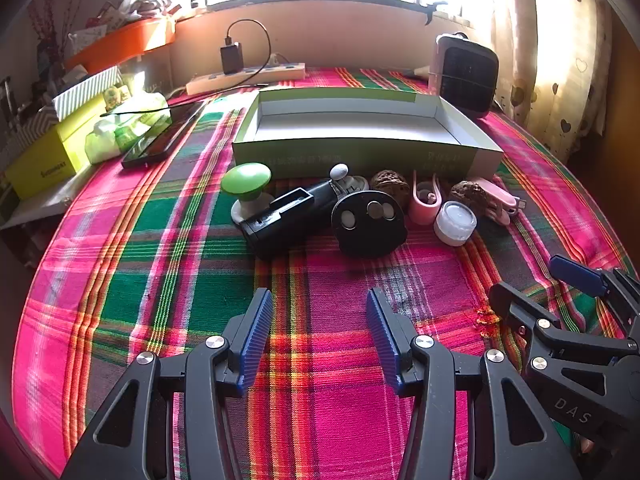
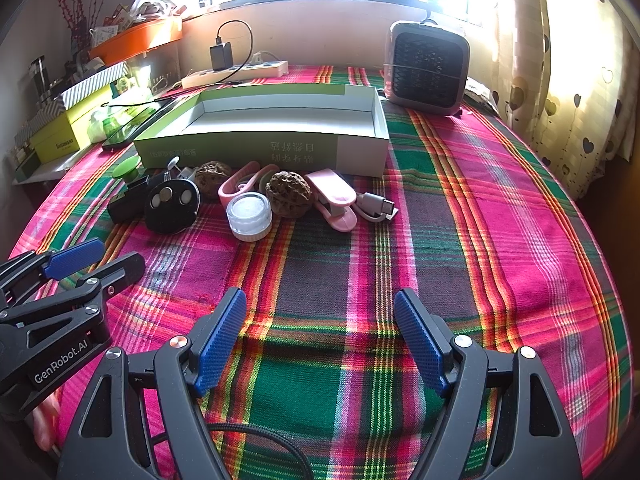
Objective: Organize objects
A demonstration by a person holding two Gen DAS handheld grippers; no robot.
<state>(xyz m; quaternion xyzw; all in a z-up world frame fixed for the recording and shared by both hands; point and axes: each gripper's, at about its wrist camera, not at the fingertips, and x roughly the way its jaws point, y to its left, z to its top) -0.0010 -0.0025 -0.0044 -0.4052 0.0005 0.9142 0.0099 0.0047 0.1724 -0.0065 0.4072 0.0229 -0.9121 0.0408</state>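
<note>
Left tongs [image 1: 320, 336] and right tongs [image 2: 320, 340] both spread, empty. Clutter packed tight at 12 o'clock before box [image 1: 360, 156]. Risk: grabbing jar [image 2: 249, 216] nudges walnut [image 2: 289, 194], which may roll along desk [image 2: 480, 240].

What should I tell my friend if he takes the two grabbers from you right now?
Left gripper: open, holding nothing, over the plaid cloth.
Right gripper: open, holding nothing too.
Green box: empty, behind the pile.
In front of the box: green knob, black case, round black piece, two walnuts, white jar, pink clips, grey cable plug.
Done: nothing is in the box yet.
Left: probably every small thing goes into the box.
</note>
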